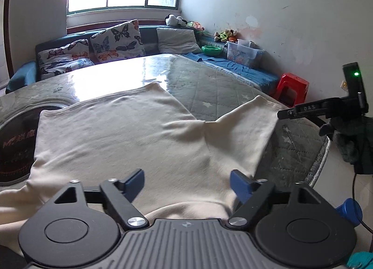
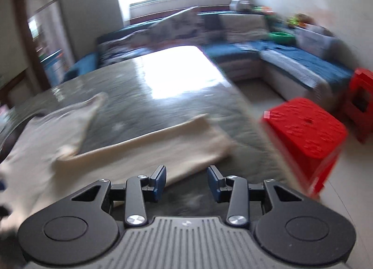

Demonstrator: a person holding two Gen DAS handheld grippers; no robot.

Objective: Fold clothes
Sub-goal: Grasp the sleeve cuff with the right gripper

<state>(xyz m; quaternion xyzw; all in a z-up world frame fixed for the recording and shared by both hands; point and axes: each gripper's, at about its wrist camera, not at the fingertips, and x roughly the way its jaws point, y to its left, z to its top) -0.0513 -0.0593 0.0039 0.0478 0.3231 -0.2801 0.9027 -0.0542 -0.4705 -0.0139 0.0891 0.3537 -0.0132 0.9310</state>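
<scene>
A cream garment (image 1: 130, 133) lies spread flat on a grey quilted table (image 1: 209, 87), with one sleeve (image 1: 247, 124) reaching to the right. My left gripper (image 1: 186, 185) is open and empty, just above the garment's near edge. My right gripper (image 2: 186, 181) is open and empty, above the table beside the near end of the sleeve (image 2: 177, 145). The right wrist view is blurred by motion. The right gripper's body (image 1: 326, 108) also shows at the right edge of the left wrist view, held in a gloved hand.
A dark round mat (image 1: 16, 143) lies on the table at the left. Red plastic stools (image 2: 305, 133) stand on the floor off the table's right side. A blue sofa (image 1: 233, 66) with cushions, toys and a plastic box runs along the far walls.
</scene>
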